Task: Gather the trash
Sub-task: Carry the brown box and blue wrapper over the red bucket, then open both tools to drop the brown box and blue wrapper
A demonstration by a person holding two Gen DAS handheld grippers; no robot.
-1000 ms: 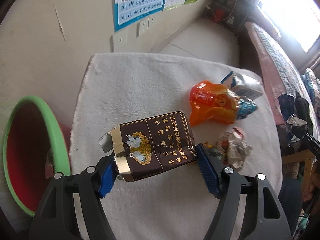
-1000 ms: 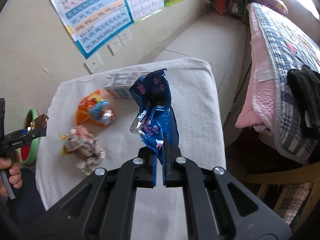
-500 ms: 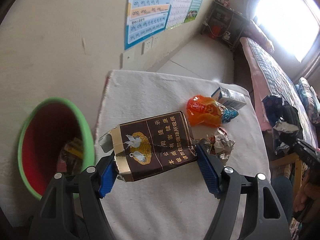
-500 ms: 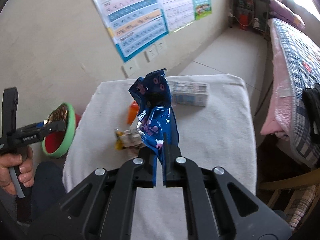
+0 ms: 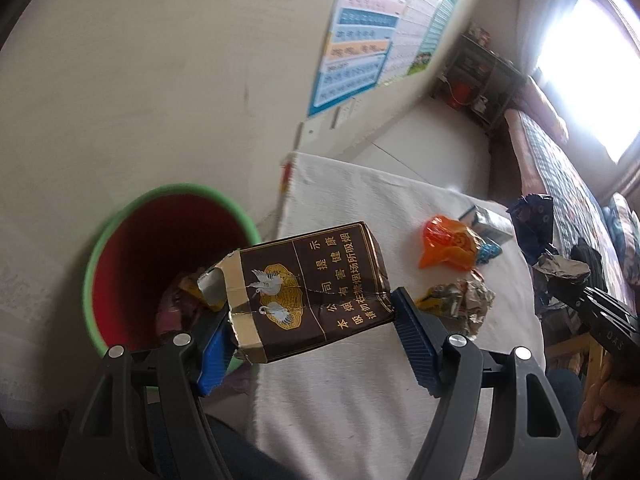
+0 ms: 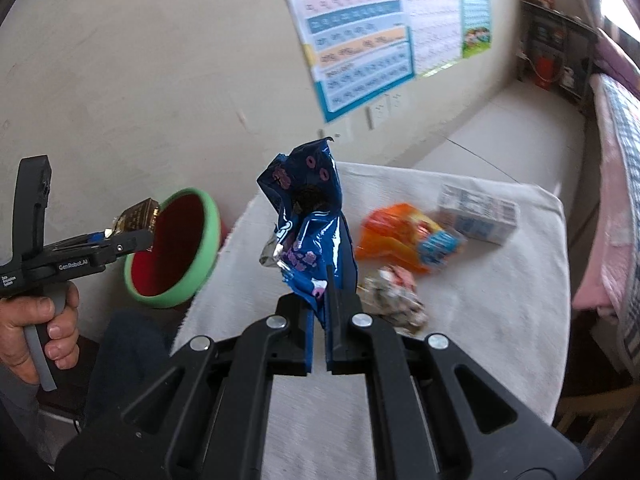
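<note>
White towelling covers the table. Beside its left edge, the left gripper tilts down above the red, green-rimmed bin, pinching a torn brown cigarette carton. Over the near edge, the right gripper clamps a glossy, crinkled blue wrapper.

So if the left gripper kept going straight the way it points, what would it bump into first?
Probably the green-rimmed bin. The left gripper, shut on the brown cigarette box, points down toward the bin's near rim beside the white table; depth is hard to judge.
</note>
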